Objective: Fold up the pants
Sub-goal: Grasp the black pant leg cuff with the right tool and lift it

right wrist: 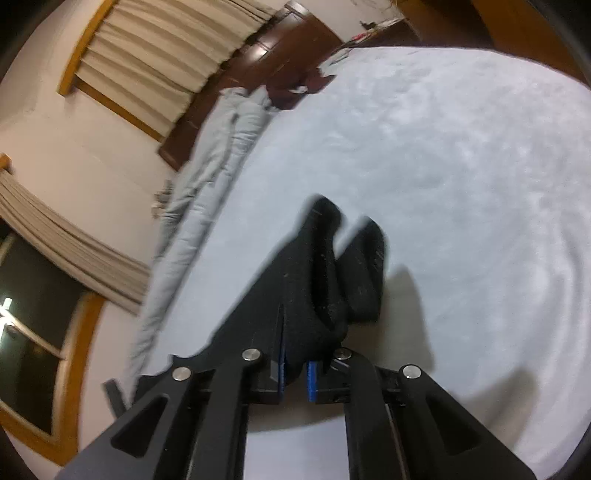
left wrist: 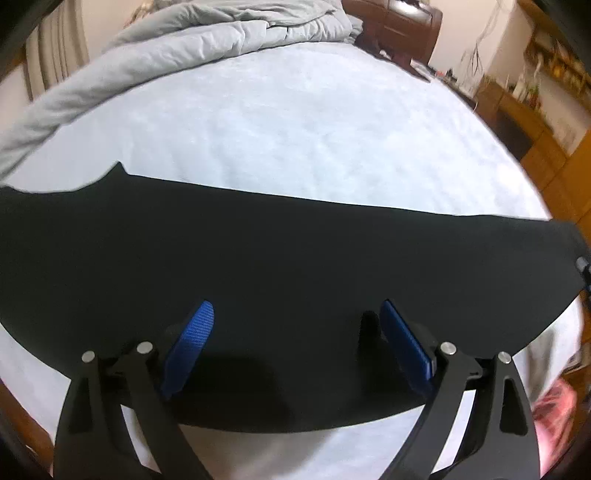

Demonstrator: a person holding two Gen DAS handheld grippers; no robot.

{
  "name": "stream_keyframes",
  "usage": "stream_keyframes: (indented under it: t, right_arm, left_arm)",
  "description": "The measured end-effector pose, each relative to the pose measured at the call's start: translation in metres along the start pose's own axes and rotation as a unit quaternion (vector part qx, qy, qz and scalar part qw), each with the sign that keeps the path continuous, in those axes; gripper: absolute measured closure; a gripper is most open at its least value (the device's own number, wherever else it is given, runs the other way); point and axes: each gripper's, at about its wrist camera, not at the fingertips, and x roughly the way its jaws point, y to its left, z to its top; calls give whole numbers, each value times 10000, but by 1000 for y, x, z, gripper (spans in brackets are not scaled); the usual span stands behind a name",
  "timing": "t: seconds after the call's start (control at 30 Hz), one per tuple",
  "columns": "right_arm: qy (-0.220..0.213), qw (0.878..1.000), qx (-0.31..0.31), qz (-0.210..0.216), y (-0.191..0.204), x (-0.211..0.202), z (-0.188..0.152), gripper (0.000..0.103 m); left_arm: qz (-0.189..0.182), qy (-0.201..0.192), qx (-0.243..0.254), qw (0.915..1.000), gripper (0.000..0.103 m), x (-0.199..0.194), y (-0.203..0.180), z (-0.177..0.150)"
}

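Observation:
Black pants (left wrist: pixel 280 254) lie stretched flat across the pale bed (left wrist: pixel 295 129) in the left wrist view, reaching from the left edge to the right edge of the picture. Above their near part hangs my left gripper (left wrist: pixel 297 310), open wide, its blue pads (left wrist: pixel 192 343) apart with only flat cloth below them. In the right wrist view my right gripper (right wrist: pixel 295 369) is shut on a bunched end of the pants (right wrist: pixel 325 273). That cloth rises off the bed (right wrist: pixel 461 184) and folds over in front of the fingers, casting a shadow on the sheet.
A grey duvet (left wrist: pixel 207 40) is rolled along the far side of the bed. Dark wooden furniture (left wrist: pixel 402 26) stands beyond it, and wooden shelves (left wrist: pixel 535 110) at the right. Curtains (right wrist: pixel 155 55) and a dark window (right wrist: pixel 33 332) fill the wall in the right wrist view.

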Motion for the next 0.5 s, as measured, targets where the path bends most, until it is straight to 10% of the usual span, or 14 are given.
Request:
stream_keyframes:
  t: [0.13,0.2,0.5]
  right_arm:
    - [783,9924,457,-833,-53,53,-25,95]
    - [690,9925,826,-578,-69,54,-32,95]
    - [800,9896,695,-977,-54,55,-30,94]
  left_arm:
    - [390,372,275,9982,8,43,1,-23]
    - [588,101,567,9966,9,37,-7,-31]
    - [3,321,313,9990,7,43,-6,-24]
